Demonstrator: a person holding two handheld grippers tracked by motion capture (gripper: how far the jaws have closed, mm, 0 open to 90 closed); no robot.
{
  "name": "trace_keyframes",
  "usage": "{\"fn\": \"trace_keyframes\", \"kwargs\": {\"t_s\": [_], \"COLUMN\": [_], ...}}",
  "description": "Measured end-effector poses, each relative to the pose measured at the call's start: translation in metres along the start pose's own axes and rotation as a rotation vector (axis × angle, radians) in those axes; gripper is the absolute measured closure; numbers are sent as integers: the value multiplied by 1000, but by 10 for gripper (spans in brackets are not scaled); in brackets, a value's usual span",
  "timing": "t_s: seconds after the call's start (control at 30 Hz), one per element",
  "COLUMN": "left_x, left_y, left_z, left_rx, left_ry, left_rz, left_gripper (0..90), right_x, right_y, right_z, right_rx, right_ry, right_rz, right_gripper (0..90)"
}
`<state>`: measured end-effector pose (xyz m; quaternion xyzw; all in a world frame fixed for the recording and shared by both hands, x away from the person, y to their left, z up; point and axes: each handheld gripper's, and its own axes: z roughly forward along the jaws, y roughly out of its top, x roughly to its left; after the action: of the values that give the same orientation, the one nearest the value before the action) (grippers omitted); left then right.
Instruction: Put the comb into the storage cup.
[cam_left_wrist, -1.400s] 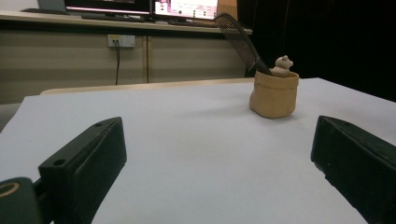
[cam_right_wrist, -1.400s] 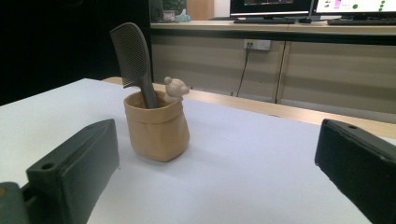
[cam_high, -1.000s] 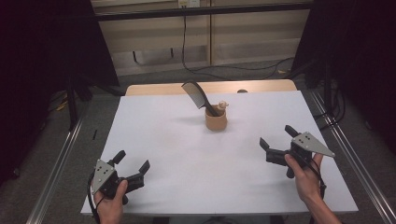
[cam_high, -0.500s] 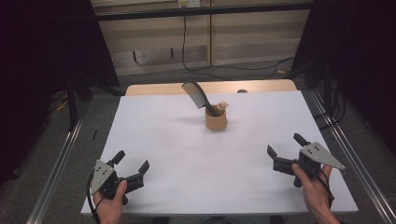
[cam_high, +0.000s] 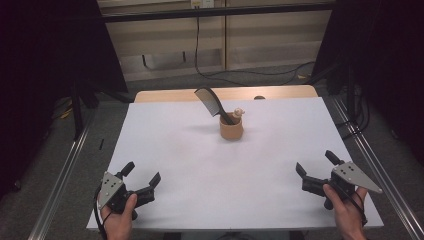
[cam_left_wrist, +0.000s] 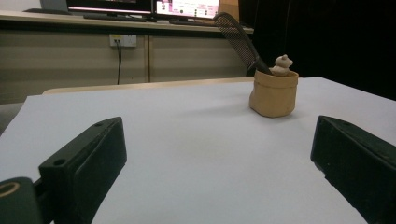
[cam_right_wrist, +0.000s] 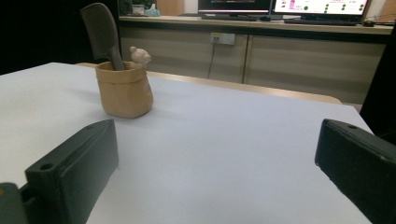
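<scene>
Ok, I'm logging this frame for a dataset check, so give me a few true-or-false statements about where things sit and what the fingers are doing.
1. A black comb stands in the tan pot. True.
2. The left gripper is shut on the comb. False: its fingers are spread open over the bare white table, far from the pot.
3. A small pale figurine sits in the pot beside the comb. True.
4. The pot lies tipped on its side. False: it stands upright.
5. The right gripper is open and holds nothing. True.
</scene>
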<state>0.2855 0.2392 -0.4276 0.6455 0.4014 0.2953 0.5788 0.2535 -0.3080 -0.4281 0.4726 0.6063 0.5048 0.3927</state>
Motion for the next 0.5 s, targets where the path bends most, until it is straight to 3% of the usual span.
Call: {"fn": "trace_keyframes", "kwargs": {"t_s": [0.2,0.5], "left_x": [0,0], "left_y": [0,-1], "left_z": [0,0], "left_rx": [0,2], "left_ry": [3,2], "left_rz": [2,3], "left_gripper": [36,35], "right_x": [-7,-5], "right_y": [-10,-17], "right_z": [-8,-13], "right_rx": [-2,2], "right_ry": [-29,-53], "right_rz": [24,15], "right_gripper": [0,0]}}
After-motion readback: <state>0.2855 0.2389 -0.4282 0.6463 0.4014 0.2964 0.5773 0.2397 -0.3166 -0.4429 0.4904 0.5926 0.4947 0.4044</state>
